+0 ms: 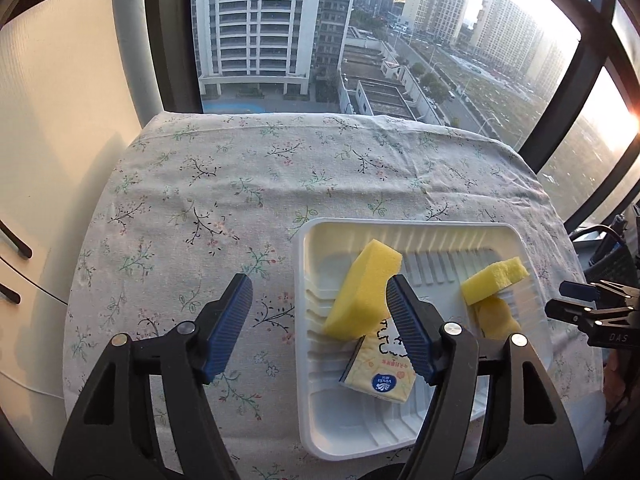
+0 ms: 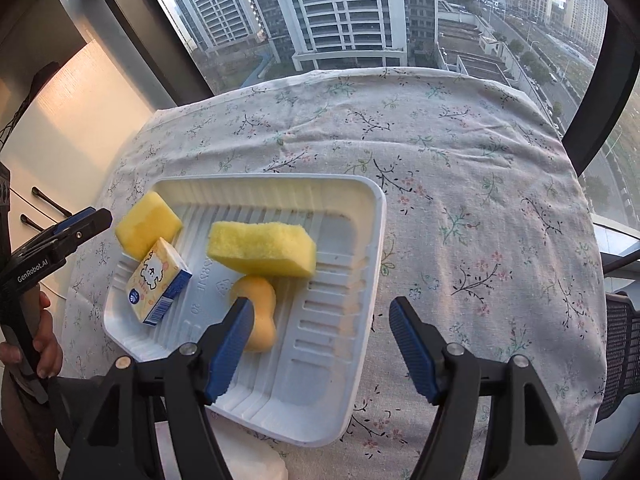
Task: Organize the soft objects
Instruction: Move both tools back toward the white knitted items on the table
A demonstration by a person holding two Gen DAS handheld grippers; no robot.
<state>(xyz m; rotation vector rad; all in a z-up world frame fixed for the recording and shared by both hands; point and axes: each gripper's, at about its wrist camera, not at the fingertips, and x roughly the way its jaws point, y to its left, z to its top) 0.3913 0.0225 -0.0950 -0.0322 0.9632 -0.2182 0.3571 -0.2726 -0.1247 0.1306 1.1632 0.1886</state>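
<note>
Both the left gripper (image 1: 319,295) and right gripper (image 2: 322,317) hang with jaws apart and empty above the white foam tray (image 2: 352,280) on the floral tablecloth (image 2: 460,168), which holds two yellow sponges (image 2: 262,248), a tissue pack (image 2: 158,282) and an orange puff (image 2: 260,316).

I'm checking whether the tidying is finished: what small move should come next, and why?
Probably draw both grippers back from the white tray. The two yellow sponges, the tissue pack and the rounded orange sponge all lie inside it, the floral cloth shows nothing else, and the left gripper and right gripper are open and empty.
</note>
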